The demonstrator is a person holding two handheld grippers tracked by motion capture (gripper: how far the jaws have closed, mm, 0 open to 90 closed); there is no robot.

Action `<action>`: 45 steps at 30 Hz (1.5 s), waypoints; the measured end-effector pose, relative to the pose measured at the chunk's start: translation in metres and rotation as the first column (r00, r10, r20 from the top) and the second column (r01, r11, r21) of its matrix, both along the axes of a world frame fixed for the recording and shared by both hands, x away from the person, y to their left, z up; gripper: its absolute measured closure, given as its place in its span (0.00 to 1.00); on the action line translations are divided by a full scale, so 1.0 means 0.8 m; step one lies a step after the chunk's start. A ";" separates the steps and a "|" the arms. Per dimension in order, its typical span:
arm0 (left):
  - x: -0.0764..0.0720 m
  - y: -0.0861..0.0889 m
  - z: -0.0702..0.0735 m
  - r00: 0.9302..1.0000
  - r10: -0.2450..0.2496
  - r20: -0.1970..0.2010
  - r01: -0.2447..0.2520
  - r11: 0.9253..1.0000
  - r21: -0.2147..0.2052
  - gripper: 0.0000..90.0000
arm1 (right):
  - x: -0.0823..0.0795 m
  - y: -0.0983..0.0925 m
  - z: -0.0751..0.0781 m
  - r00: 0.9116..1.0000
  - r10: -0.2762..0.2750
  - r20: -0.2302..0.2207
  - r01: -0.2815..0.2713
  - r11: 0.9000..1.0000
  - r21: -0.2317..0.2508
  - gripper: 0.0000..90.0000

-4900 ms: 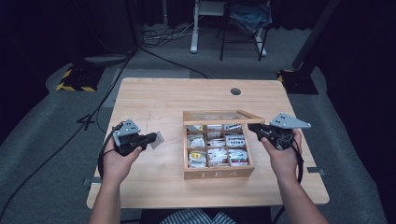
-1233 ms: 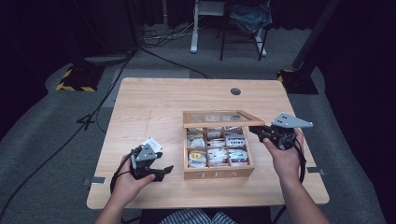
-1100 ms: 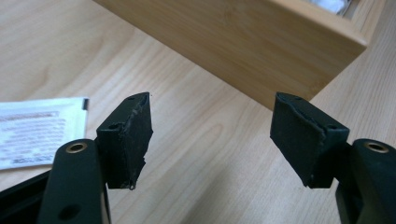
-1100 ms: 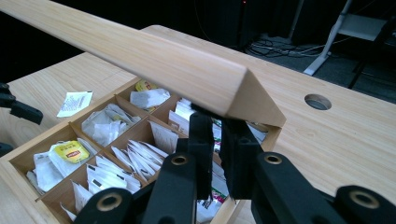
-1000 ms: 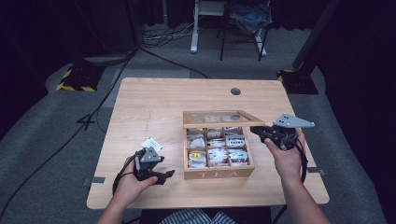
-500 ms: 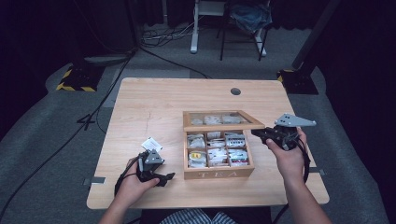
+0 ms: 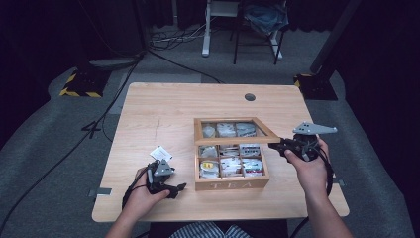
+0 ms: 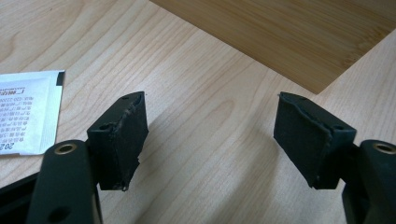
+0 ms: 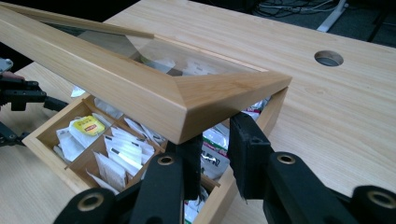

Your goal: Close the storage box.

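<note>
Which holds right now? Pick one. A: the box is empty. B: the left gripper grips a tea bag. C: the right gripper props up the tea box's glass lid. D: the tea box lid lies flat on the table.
C: the right gripper sits under a corner of the raised glass lid, with the tea box open below.

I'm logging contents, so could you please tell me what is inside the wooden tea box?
The tea box holds tea packets in compartments, one with a yellow label. The half-raised glass lid covers the rear row, blurring its contents.
</note>
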State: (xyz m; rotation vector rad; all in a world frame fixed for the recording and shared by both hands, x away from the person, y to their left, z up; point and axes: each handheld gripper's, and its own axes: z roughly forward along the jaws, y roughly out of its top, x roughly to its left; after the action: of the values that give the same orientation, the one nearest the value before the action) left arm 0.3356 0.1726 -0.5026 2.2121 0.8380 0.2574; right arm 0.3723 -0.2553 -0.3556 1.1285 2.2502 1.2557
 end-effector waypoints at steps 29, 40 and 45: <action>0.000 0.000 0.000 1.000 0.001 0.003 -0.001 1.000 -0.002 0.29 | -0.022 0.004 0.006 0.995 0.049 -0.090 -0.057 0.994 -0.093 0.72; 0.000 0.000 0.000 1.000 0.002 0.000 -0.002 1.000 -0.002 0.29 | -0.025 0.009 0.001 0.986 0.076 -0.149 -0.100 0.982 -0.158 0.69; 0.000 0.000 0.000 1.000 0.001 0.001 -0.001 1.000 -0.001 0.29 | -0.025 0.010 -0.001 0.980 0.087 -0.177 -0.119 0.977 -0.179 0.68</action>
State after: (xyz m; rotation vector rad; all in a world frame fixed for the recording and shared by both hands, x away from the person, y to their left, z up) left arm 0.3357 0.1726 -0.5028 2.2102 0.8392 0.2582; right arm 0.3520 -0.2471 -0.3567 1.0953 2.5213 0.9882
